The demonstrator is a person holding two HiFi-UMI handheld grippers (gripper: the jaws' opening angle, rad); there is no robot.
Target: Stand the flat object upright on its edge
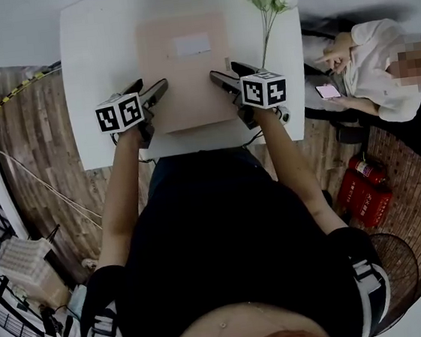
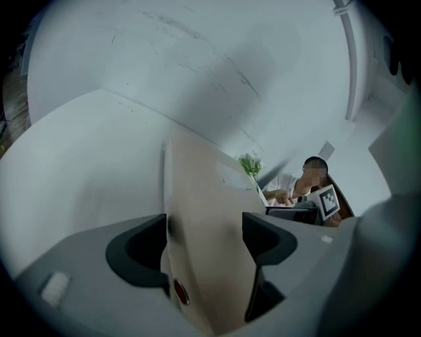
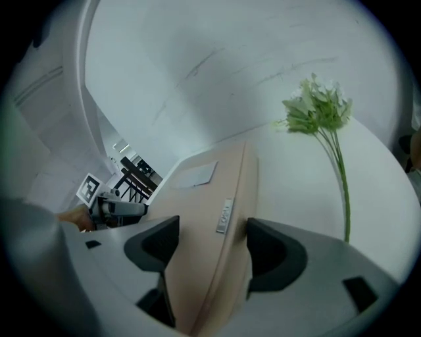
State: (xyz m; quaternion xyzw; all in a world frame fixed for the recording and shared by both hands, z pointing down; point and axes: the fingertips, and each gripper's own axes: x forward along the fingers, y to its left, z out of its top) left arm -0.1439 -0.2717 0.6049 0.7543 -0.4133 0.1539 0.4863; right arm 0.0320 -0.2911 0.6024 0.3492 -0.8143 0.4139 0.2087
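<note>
Beige box (image 1: 186, 84) lies flat (left claw (image 1: 148, 89), right claw (image 1: 230, 74) straddle it, parted).

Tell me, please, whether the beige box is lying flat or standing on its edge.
Flat: in the head view the box lies on the table with its broad, labelled face up.

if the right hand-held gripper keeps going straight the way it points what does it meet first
The flat beige box: its right edge sits between the right hand-held gripper's open jaws, so it would probably slide further onto that edge at once. Whether the pads touch it is unclear.
</note>
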